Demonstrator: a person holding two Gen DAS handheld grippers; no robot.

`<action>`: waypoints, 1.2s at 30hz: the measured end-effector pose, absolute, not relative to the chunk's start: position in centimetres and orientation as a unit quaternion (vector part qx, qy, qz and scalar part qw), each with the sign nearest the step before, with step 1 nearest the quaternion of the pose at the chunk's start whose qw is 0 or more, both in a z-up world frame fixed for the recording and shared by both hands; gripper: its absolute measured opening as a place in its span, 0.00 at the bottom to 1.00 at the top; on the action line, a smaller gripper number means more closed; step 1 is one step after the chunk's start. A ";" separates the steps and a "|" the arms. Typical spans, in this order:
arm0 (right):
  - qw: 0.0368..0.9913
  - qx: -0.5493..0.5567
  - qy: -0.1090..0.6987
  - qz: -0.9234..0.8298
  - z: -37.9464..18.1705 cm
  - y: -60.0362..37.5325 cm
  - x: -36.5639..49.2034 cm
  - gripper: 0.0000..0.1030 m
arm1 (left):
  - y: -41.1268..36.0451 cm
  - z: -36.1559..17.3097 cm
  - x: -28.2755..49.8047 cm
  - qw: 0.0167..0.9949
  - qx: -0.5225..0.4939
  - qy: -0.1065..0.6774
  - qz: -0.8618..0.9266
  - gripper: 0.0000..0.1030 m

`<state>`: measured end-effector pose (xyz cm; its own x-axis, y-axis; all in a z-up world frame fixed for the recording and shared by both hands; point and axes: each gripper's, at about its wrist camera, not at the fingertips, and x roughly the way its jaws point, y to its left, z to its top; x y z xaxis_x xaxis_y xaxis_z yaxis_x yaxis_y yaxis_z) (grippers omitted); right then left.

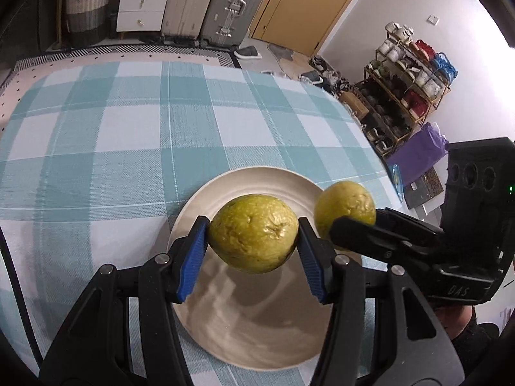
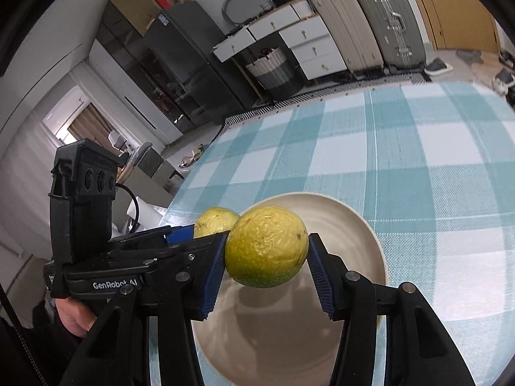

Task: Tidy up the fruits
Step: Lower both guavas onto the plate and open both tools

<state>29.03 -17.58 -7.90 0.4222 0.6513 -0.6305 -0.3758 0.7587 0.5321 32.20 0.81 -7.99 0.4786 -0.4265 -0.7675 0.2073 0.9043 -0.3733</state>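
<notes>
In the left wrist view my left gripper [image 1: 252,225] is shut on a wrinkled yellow-green fruit [image 1: 252,238], held just above a cream plate [image 1: 257,321]. To its right, my right gripper [image 1: 357,218] grips a second fruit of the same kind [image 1: 344,204] over the plate's right rim. The right wrist view shows my right gripper [image 2: 267,241] with blue pads [image 2: 214,273] pressed on both sides of its fruit [image 2: 267,246] above the plate [image 2: 354,225]. Behind it to the left is the other fruit [image 2: 214,220], partly hidden.
The plate lies on a round table with a teal and white checked cloth [image 1: 128,128]. A hand [image 2: 75,317] holds the left gripper's handle. Beyond the table are suitcases [image 1: 231,6], white drawers [image 1: 141,0], a woven basket [image 1: 85,13] and a shoe rack [image 1: 405,87].
</notes>
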 end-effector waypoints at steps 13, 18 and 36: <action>0.838 0.158 0.434 0.291 -9.8 -17.2 30.1 0.56 | 0.3 -10.8 34.6 0.839 -0.129 0.493 -0.193 0.50; 0.846 0.158 0.417 0.291 -8.8 -17.7 29.6 0.67 | 0.4 -9.6 34.2 0.848 -0.129 0.478 -0.189 0.64; 0.894 0.121 0.346 0.256 -3.1 -20.4 21.9 0.96 | 2.4 -4.0 25.4 0.899 -0.078 0.416 -0.112 0.79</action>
